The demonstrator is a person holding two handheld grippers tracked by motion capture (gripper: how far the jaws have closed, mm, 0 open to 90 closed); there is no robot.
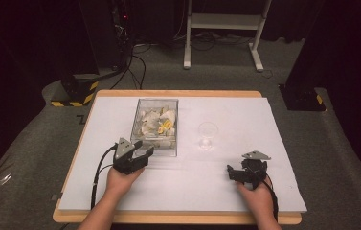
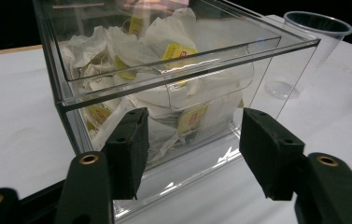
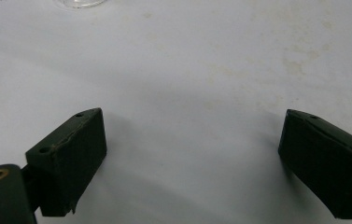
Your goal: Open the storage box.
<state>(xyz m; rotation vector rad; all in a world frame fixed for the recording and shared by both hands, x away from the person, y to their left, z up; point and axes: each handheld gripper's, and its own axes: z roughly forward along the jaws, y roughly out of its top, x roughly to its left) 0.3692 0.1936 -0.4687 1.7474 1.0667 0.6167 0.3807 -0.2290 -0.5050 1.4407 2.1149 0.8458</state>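
Note:
A clear plastic box holds several white tea bags with yellow tags, and it stands left of centre on the white tabletop. My left gripper sits at the box's near side. In the left gripper view its jaws stand apart just in front of the box's front wall, with the tea bags behind it and nothing pressed between the pads. An empty clear cup stands to the right of the box. My right gripper rests low over bare tabletop, open.
The cup shows past the box's right corner, and its base lies at the top edge of the right gripper view. Beyond the table are a white stand's legs, cables and black equipment with yellow-striped bases.

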